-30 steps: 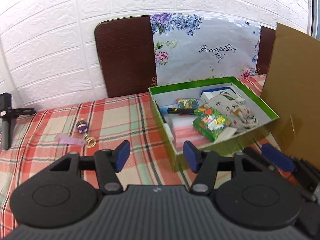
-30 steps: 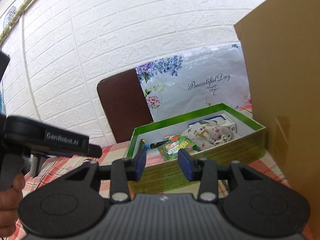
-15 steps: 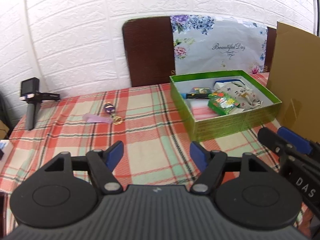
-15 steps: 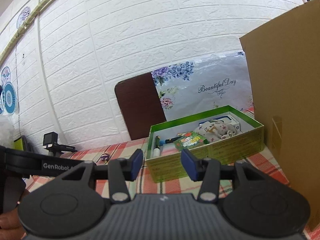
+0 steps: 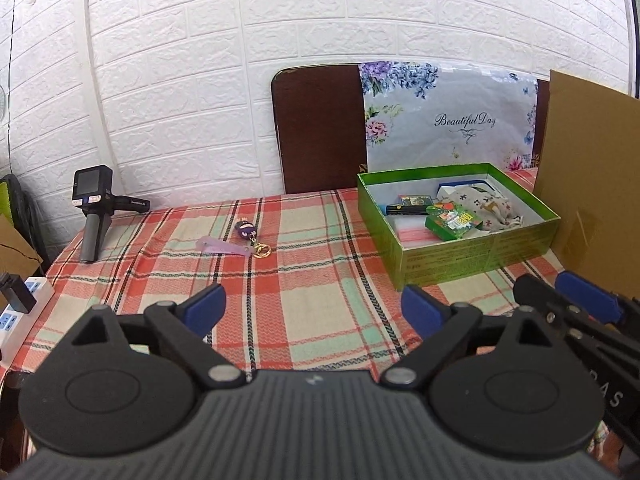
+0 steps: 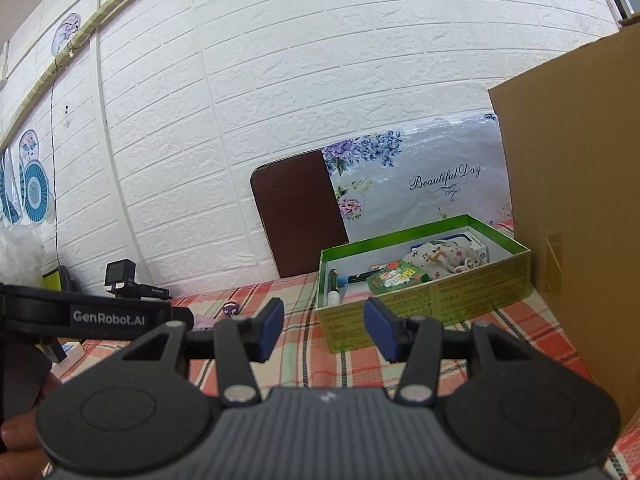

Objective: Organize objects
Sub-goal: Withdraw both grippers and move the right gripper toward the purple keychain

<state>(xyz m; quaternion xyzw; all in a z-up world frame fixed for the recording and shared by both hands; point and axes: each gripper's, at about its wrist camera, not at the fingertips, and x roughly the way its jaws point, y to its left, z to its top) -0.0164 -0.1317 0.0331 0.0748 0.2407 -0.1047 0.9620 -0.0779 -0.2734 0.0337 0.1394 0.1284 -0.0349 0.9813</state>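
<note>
Left gripper (image 5: pixel 314 310) hangs above the checked tablecloth (image 5: pixel 320 304) with nothing between its blue pads; its jaws stand wide and are opening further. Right gripper (image 6: pixel 324 330) is held low at the table's right side, jaws parted moderately and empty, aimed towards the green box (image 5: pixel 476 254).

Green box sits at the far right of the table, just beside a cardboard sheet (image 5: pixel 592 168). Inside lie a green card pack (image 5: pixel 454 222), a patterned cloth pouch (image 5: pixel 486 208), a dark pen (image 5: pixel 406 210) and a white-and-blue item, partly hidden.

Keychain (image 5: pixel 250 238), with a purple figure, lilac strap and gold ring, lies flat on the cloth left of the box and well apart from it, ahead of the left gripper.

Handheld camera (image 5: pixel 94 208) stands upright at the far left corner. Power strip (image 5: pixel 20 312) sits at the left edge.
</note>
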